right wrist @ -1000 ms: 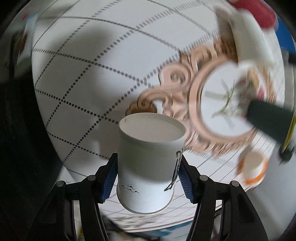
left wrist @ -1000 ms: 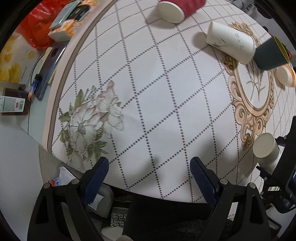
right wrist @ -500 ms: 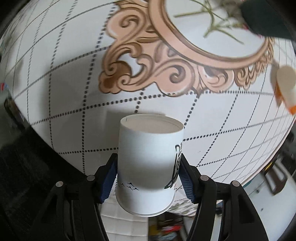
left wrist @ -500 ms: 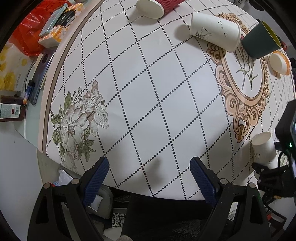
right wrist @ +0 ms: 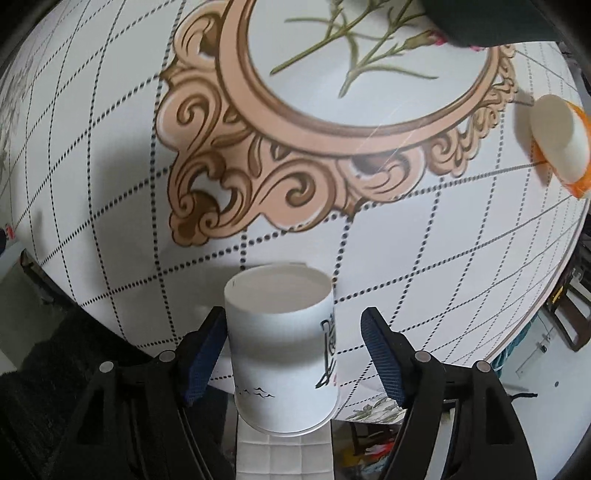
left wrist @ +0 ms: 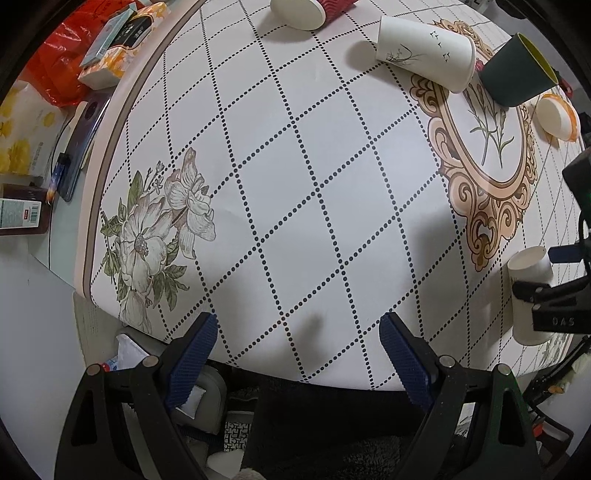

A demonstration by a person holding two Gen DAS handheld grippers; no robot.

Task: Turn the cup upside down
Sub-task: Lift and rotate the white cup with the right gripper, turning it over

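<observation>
A white paper cup [right wrist: 282, 347] with black bird and calligraphy marks stands upside down, base up, on the tablecloth near the table's front edge. My right gripper [right wrist: 291, 350] is open around it: the left pad is at the cup wall, the right pad [right wrist: 380, 354] stands clear of it. The same cup [left wrist: 530, 295] shows at the right in the left wrist view, partly hidden by the right gripper's body. My left gripper [left wrist: 297, 363] is open and empty over the table's near edge.
On the tablecloth [left wrist: 295, 166] lie a white paper cup [left wrist: 424, 53], a red cup [left wrist: 306, 11], a dark green cup [left wrist: 517, 74] and an orange-rimmed cup [left wrist: 557, 116], all on their sides. Boxes and a phone [left wrist: 79, 147] sit off to the left.
My right gripper has opened: its right pad has come away from the cup, which now stands on the table. The left gripper has hardly moved.
</observation>
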